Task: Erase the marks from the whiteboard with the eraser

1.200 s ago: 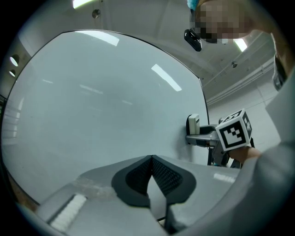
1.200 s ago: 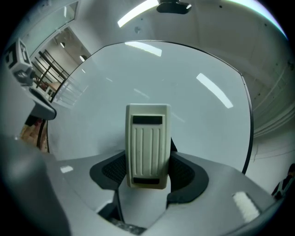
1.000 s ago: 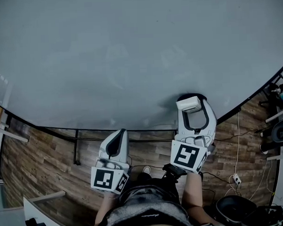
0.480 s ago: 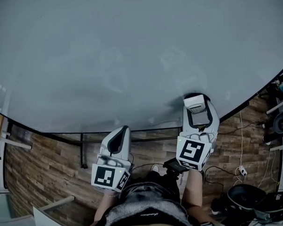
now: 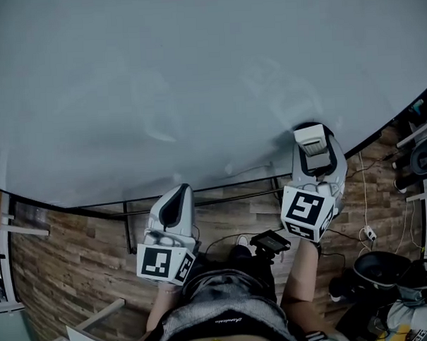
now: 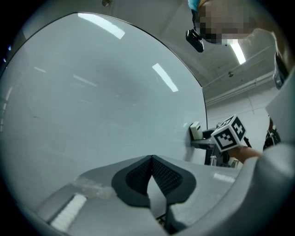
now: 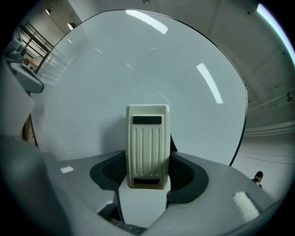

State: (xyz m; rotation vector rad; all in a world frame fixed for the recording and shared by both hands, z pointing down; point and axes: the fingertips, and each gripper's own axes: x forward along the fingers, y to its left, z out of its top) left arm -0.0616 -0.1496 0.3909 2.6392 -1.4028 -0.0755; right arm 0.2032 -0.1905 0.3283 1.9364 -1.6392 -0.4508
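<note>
The whiteboard (image 5: 195, 75) fills the upper head view; only faint smears (image 5: 161, 132) show on it. My right gripper (image 5: 313, 146) is shut on the cream ribbed eraser (image 5: 310, 139), which is pressed against the board near its lower right edge. In the right gripper view the eraser (image 7: 147, 138) stands upright between the black pads (image 7: 186, 177), flat to the whiteboard (image 7: 138, 69). My left gripper (image 5: 177, 197) hangs below the board's bottom edge, jaws shut on nothing. Its pads (image 6: 138, 177) meet in the left gripper view, where the eraser (image 6: 195, 131) also shows at the right.
Below the board lies a wooden floor (image 5: 69, 257) with the stand's black bar (image 5: 215, 200), cables and a power strip (image 5: 369, 232). A black bin (image 5: 384, 268) stands at the lower right. A small black device (image 5: 270, 240) sits near the person's right arm.
The right gripper has slid the eraser rightward along the board's lower part. The left gripper has stayed shut and about where it was.
</note>
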